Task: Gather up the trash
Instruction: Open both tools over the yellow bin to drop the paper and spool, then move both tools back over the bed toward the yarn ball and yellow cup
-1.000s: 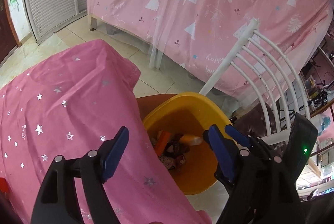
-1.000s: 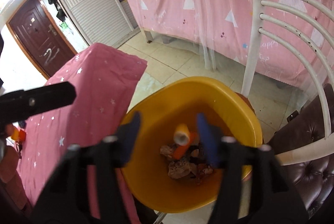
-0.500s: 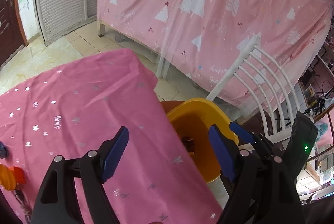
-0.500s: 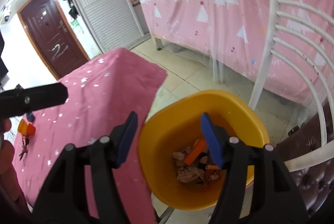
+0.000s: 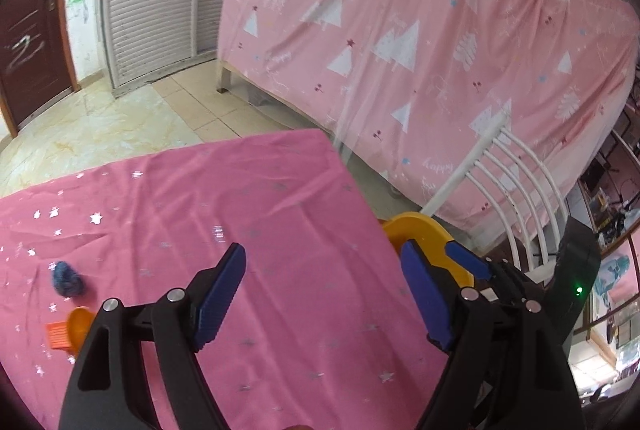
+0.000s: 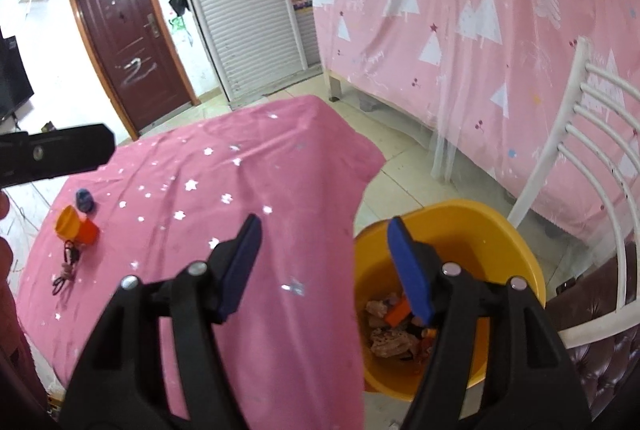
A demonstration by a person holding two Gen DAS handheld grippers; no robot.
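Hovering over the pink cloth (image 5: 248, 213), the left claw (image 5: 320, 294) is gaping wide with nothing between its blue pads (image 5: 218, 294). In its view the remaining trash is lying at about 9 o'clock: a blue wad (image 5: 66, 278), and just below it an orange cup (image 5: 66, 326) tipped on its side. The right view is showing the same pair near the far left edge of the cloth, the wad (image 6: 85, 199) at 10 o'clock of the cup (image 6: 76, 228), the two just beside each other, with a thin dark cord (image 6: 66, 266) lying below the cup. Whether the cord counts as trash is hard to tell.

Further right, the right claw (image 6: 324, 266) is also standing fully open and holding nothing, its left pad over the cloth and its right pad over the bin (image 6: 508, 242). The bin is sitting off the cloth's right edge, at about 4 o'clock of the frame, and is already holding crumpled scraps (image 6: 386, 340) and an orange piece. A white chair (image 6: 576, 157) is standing just behind it.

The step in hand looks like reaching back for the next piece. The left claw is nearer the pile, so swinging it toward 9 o'clock seems the better choice. The wad looks soft and should squash under the pads, so closing low and around its middle would be safest. The cup, being on its side, may roll; approaching with the pads across its wall rather than along it should be keeping it from skidding away.
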